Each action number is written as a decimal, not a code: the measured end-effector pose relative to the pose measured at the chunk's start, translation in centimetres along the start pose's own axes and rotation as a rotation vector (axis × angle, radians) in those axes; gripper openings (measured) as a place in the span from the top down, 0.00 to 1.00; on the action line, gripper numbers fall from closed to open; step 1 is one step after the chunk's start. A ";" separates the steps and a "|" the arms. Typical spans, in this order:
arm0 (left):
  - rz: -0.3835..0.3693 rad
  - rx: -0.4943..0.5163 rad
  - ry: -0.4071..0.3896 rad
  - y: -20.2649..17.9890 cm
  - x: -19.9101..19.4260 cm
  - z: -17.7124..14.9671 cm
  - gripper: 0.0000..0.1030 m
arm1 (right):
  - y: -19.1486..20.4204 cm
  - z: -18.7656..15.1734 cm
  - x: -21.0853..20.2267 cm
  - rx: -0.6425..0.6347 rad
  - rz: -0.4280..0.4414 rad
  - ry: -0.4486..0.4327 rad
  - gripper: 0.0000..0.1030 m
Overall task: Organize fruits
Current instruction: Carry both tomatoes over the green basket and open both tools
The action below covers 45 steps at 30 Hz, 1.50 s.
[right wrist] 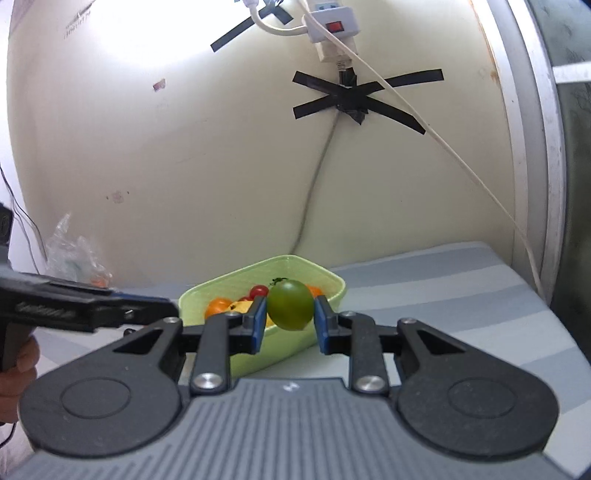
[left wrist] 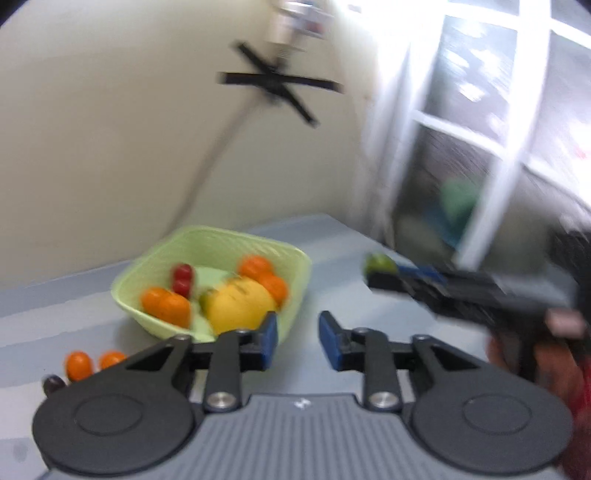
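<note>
A pale green basket (left wrist: 207, 236) (right wrist: 221, 284) stands on the grey table and holds small orange fruits (left wrist: 164, 304), red cherry tomatoes (left wrist: 183, 278) and a big yellow fruit (left wrist: 240, 304). My right gripper (right wrist: 290, 306) is shut on a green tomato (right wrist: 290, 310), held in the air just in front of the basket; it also shows in the left wrist view as the green tomato (left wrist: 378, 263). My left gripper (left wrist: 298, 332) is open and holds nothing, to the right of the basket's near corner. Two orange fruits (left wrist: 78, 363) and a dark one (left wrist: 53, 384) lie on the table at the near left.
The cream wall behind the basket carries black tape crosses (right wrist: 354, 96), a white power strip (right wrist: 332, 29) and hanging cables (right wrist: 480, 181). A window frame (left wrist: 491, 184) borders the table on the right. A crumpled clear plastic bag (right wrist: 74, 254) sits at the far left.
</note>
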<state>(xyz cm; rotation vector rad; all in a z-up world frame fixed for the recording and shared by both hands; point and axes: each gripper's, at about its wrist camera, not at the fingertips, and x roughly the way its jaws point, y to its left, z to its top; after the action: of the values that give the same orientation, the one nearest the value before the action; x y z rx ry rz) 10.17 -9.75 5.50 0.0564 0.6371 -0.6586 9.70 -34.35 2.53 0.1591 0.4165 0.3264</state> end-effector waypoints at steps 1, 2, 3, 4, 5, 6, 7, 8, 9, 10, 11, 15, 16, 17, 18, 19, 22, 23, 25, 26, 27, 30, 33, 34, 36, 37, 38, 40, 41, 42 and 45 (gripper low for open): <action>-0.040 0.033 0.020 -1.3 -0.1 -1.3 0.60 | -0.3 -0.5 -0.5 0.001 -0.024 0.006 0.71; -0.075 0.056 0.041 -2.3 0.1 -2.1 0.57 | -0.5 -0.9 -0.7 0.009 -0.043 0.015 0.71; -0.111 0.086 0.068 -3.6 0.3 -3.2 0.56 | -0.9 -1.5 -1.2 0.020 -0.055 0.022 0.71; -0.137 0.124 0.096 -5.1 0.5 -4.5 0.55 | -1.1 -1.9 -1.8 0.026 -0.063 0.024 0.71; -0.146 0.149 0.111 -6.1 0.7 -5.3 0.52 | -1.3 -2.2 -2.2 0.026 -0.075 0.026 0.71; -0.151 0.187 0.118 -7.4 0.8 -6.2 0.50 | -1.4 -2.5 -2.7 0.022 -0.089 0.026 0.71; -0.150 0.215 0.111 -8.1 0.9 -6.7 0.47 | -1.4 -2.8 -3.2 0.017 -0.102 0.025 0.71; -0.140 0.243 0.103 -9.0 1.0 -7.2 0.44 | -1.5 -3.0 -3.6 0.017 -0.110 0.022 0.71; -0.126 0.263 0.104 -9.6 1.1 -7.6 0.44 | -1.5 -3.2 -4.1 0.020 -0.113 0.020 0.71; -0.117 0.275 0.111 -10.0 1.4 -7.8 0.44 | -1.6 -3.4 -4.3 0.028 -0.112 0.018 0.71; -0.110 0.282 0.121 -10.0 2.1 -7.8 0.45 | -1.6 -3.5 -4.6 0.036 -0.112 0.017 0.71; -0.051 0.287 0.136 -9.6 3.1 -8.5 0.62 | -1.4 -3.5 -4.8 0.038 -0.113 0.011 0.71; -0.053 0.288 0.138 -9.4 3.3 -8.4 0.73 | -1.3 -3.4 -4.8 0.035 -0.112 0.009 0.71; -0.059 0.277 0.140 -9.0 3.2 -8.2 0.76 | -1.2 -3.3 -4.8 0.031 -0.111 0.007 0.71; -0.067 0.260 0.143 -8.6 3.0 -8.0 0.76 | -1.1 -3.1 -4.6 0.028 -0.110 0.006 0.71; -0.068 0.248 0.135 -8.1 2.8 -7.6 0.77 | -1.0 -3.0 -4.4 0.025 -0.107 0.007 0.71; -0.034 0.208 0.095 -6.3 2.5 -5.8 0.77 | -0.8 -1.9 -2.9 0.026 -0.070 0.011 0.71; -0.018 0.180 0.081 -5.1 2.4 -4.8 0.76 | -0.7 -1.3 -2.2 0.027 -0.048 0.011 0.71; 0.024 0.115 0.038 -2.2 2.3 -2.4 0.76 | -0.1 0.0 -0.2 0.023 0.003 0.010 0.71; 0.044 0.088 0.017 -0.8 2.4 -1.1 0.76 | 0.2 0.6 0.8 0.018 0.026 0.009 0.71; 0.059 0.063 0.003 0.4 2.7 -0.1 0.76 | 0.6 1.3 2.1 0.007 0.049 0.010 0.71; 0.064 -0.038 -0.008 4.9 4.3 3.1 0.76 | 1.8 2.8 6.4 -0.036 0.078 0.042 0.71; 0.058 -0.114 0.011 8.2 6.9 5.1 0.76 | 2.3 3.2 10.8 -0.065 0.070 0.099 0.71; 0.062 -0.130 0.020 9.0 7.9 5.5 0.76 | 2.5 3.1 12.0 -0.077 0.063 0.116 0.71; 0.066 -0.155 0.044 10.1 9.8 6.1 0.75 | 2.8 2.8 13.5 -0.096 0.051 0.140 0.70; 0.067 -0.168 0.053 10.4 10.6 6.3 0.75 | 2.8 2.7 14.1 -0.106 0.047 0.151 0.69; 0.067 -0.177 0.063 10.8 11.1 6.4 0.75 | 3.0 2.5 14.5 -0.115 0.042 0.156 0.69; 0.079 -0.183 0.077 10.8 12.0 6.3 0.70 | 3.4 2.3 14.7 -0.135 0.028 0.155 0.68; 0.087 -0.187 0.078 10.9 12.4 6.2 0.63 | 3.5 2.3 14.6 -0.144 0.022 0.151 0.67; 0.092 -0.193 0.074 10.8 12.3 6.1 0.61 | 3.7 2.3 14.4 -0.149 0.015 0.145 0.61; 0.086 -0.209 0.048 10.7 10.7 6.1 0.60 | 4.0 2.6 12.8 -0.147 0.003 0.109 0.57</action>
<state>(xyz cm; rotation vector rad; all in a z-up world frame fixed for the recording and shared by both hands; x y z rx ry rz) 26.28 -8.62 2.80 -0.0943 0.7431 -0.5062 20.71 -26.48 1.02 -0.0015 0.4979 0.3688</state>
